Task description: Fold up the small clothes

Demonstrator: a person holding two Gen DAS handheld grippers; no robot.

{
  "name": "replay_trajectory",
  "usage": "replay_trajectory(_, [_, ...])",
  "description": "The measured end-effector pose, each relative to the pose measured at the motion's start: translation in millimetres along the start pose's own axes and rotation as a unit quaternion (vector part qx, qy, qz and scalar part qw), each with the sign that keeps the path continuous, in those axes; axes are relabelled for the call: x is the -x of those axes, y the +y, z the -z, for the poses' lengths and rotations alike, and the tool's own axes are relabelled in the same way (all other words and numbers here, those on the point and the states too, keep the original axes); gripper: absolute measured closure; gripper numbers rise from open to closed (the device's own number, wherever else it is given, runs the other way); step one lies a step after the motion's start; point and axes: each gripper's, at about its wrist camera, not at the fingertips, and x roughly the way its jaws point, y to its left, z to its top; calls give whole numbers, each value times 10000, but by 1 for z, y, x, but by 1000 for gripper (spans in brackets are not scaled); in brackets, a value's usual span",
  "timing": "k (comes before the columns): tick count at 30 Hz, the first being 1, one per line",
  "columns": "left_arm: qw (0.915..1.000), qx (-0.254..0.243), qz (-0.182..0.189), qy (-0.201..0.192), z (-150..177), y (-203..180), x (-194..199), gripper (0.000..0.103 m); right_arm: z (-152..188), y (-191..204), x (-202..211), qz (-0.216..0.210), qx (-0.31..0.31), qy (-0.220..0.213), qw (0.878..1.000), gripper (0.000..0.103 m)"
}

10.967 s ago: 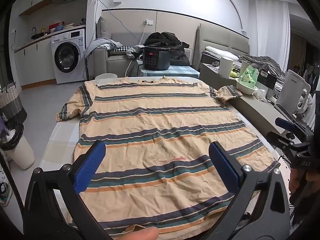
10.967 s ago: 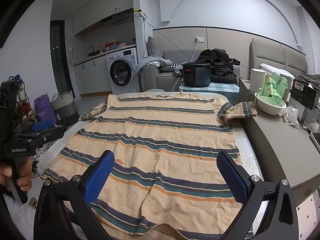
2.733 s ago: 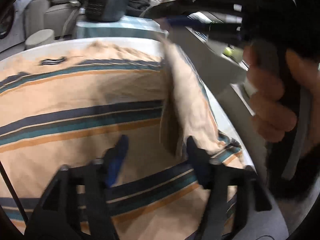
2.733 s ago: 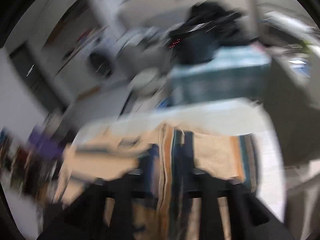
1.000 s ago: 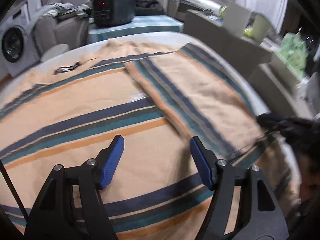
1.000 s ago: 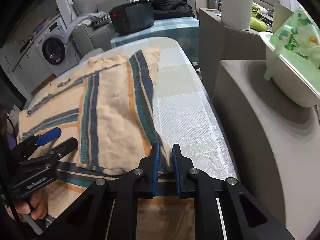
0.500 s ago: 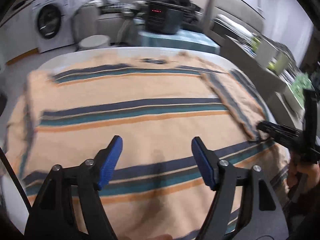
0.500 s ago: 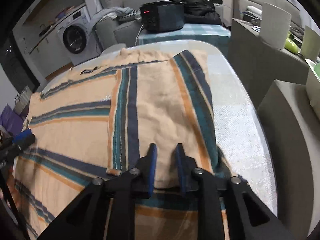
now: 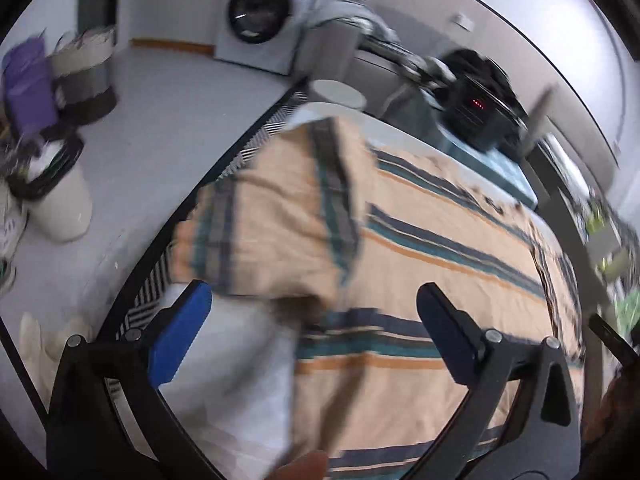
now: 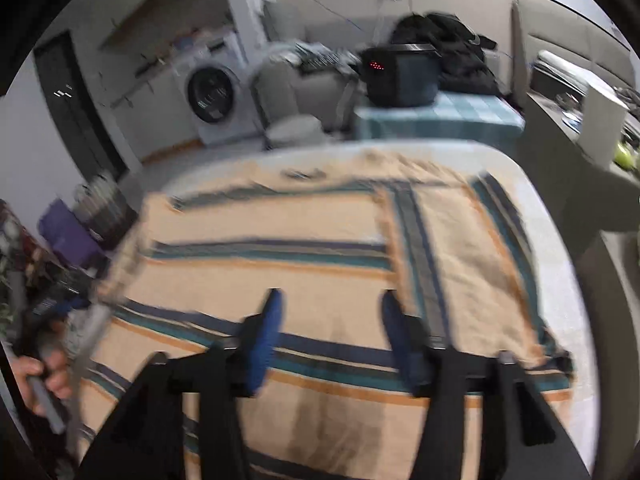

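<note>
Peach cotton T-shirt with teal and navy stripes [image 10: 320, 280] spread on white table [image 10: 560, 280], three-o'clock side folded inward; left gripper [image 9: 314, 320] and right gripper [image 10: 330, 328] just opened, empty. Risk: nine-o'clock sleeve [image 9: 272, 220] bunching if grabbed carelessly.

A white washing machine [image 10: 210, 94] stands against the far wall; pale grey floor [image 9: 168, 120]; a dark cooker [image 10: 400, 76] sits on a checked cloth; grey sofa [image 10: 304, 92] between them.
</note>
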Motion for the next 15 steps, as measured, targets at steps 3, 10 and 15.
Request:
replay_trajectory(3, [9990, 434, 30, 18, -1, 36, 2, 1, -4, 33, 3, -366, -58, -105, 9993, 17])
replay_trajectory(10, [9907, 1336, 136, 215, 5, 100, -7, 2, 5, 71, -22, -664, -182, 188, 9974, 17])
replay_trajectory(15, [9831, 1726, 376, 479, 9, 128, -20, 27, 6, 94, -22, -592, 277, 202, 9977, 17])
